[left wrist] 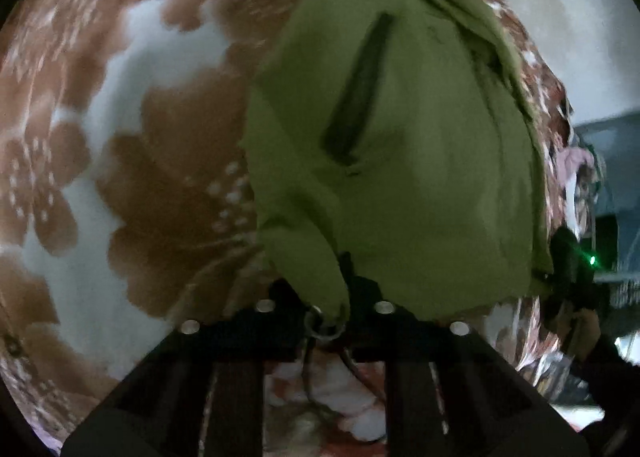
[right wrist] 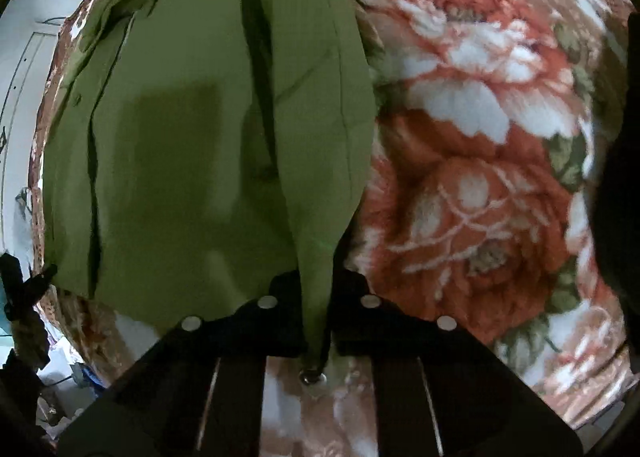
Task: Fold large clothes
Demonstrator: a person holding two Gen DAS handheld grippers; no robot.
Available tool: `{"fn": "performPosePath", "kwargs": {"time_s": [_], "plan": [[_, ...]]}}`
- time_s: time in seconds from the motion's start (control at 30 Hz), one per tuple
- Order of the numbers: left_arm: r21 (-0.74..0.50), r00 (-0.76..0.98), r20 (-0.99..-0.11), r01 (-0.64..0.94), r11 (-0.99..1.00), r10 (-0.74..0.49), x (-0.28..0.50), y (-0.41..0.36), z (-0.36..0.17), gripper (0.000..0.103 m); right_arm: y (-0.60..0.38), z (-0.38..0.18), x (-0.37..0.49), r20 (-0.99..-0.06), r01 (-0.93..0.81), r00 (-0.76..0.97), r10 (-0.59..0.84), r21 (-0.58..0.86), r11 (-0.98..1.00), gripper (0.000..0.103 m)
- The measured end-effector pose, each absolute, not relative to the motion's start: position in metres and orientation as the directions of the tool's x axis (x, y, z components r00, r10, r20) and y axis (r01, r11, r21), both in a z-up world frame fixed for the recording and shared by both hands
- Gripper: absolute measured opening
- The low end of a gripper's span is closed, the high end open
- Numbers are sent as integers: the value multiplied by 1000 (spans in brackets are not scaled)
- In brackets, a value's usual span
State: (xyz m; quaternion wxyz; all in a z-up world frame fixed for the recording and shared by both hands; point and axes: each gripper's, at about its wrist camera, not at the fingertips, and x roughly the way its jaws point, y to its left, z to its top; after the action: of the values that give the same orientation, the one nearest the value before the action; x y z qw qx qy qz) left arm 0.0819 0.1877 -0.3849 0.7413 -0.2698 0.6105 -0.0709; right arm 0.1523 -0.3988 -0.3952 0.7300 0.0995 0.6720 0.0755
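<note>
An olive-green garment (left wrist: 400,161) with a dark slit pocket lies spread on a flowered blanket (left wrist: 168,197). My left gripper (left wrist: 326,297) is shut on the garment's near left corner, where a metal eyelet shows between the black jaws. In the right wrist view the same green garment (right wrist: 192,145) fills the left half. My right gripper (right wrist: 318,317) is shut on its near right corner, a narrow fold of cloth with a metal eyelet hanging between the jaws.
The blanket (right wrist: 480,137) carries big red and white roses to the right of the garment. Past the blanket's edge are a pale wall (left wrist: 560,17) and clutter (left wrist: 580,185). The other gripper, with a green light (left wrist: 576,265), shows at the garment's far corner.
</note>
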Motion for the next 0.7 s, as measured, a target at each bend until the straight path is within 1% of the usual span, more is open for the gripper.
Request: {"fn": "performPosePath", "kwargs": {"time_s": [0.07, 0.1, 0.13, 0.17, 0.2, 0.27, 0.3, 0.33, 0.37, 0.47, 0.57, 0.7], "plan": [[-512, 257, -849, -188, 838, -461, 89, 179, -376, 13, -385, -394, 155, -975, -35, 79, 206, 204, 978, 7], [-510, 258, -851, -190, 839, -458, 93, 176, -377, 13, -379, -402, 157, -977, -53, 63, 202, 199, 979, 8], [-520, 248, -847, -207, 829, -470, 99, 174, -384, 16, -374, -408, 159, -979, -55, 54, 197, 194, 979, 9], [-521, 240, -848, -224, 823, -472, 100, 176, -392, 18, -375, -417, 162, -978, -38, 40, 206, 205, 978, 13], [-512, 230, -856, -249, 822, -463, 102, 179, -400, 20, -379, -423, 164, -971, -12, 31, 236, 235, 972, 14], [-529, 229, -847, -293, 796, -479, 103, 181, -410, 20, -382, -424, 168, -963, 15, 22, 269, 270, 963, 16], [-532, 235, -846, -296, 793, -479, 102, 180, -410, 18, -382, -420, 168, -961, 7, 23, 275, 275, 961, 15], [-526, 235, -849, -288, 800, -473, 99, 180, -406, 14, -382, -413, 166, -964, -11, 22, 266, 265, 964, 9], [-521, 237, -851, -276, 808, -468, 96, 181, -402, 14, -382, -406, 164, -965, -27, 24, 262, 261, 965, 7], [-515, 232, -853, -223, 828, -468, 94, 180, -384, 13, -385, -383, 163, -968, -92, 30, 251, 247, 965, 5], [-534, 247, -839, -204, 820, -485, 98, 181, -369, 13, -378, -365, 171, -957, -109, 29, 288, 284, 953, 4], [-601, 305, -789, -198, 774, -534, 106, 183, -344, 12, -359, -355, 175, -953, -125, 36, 300, 294, 948, 4]]}}
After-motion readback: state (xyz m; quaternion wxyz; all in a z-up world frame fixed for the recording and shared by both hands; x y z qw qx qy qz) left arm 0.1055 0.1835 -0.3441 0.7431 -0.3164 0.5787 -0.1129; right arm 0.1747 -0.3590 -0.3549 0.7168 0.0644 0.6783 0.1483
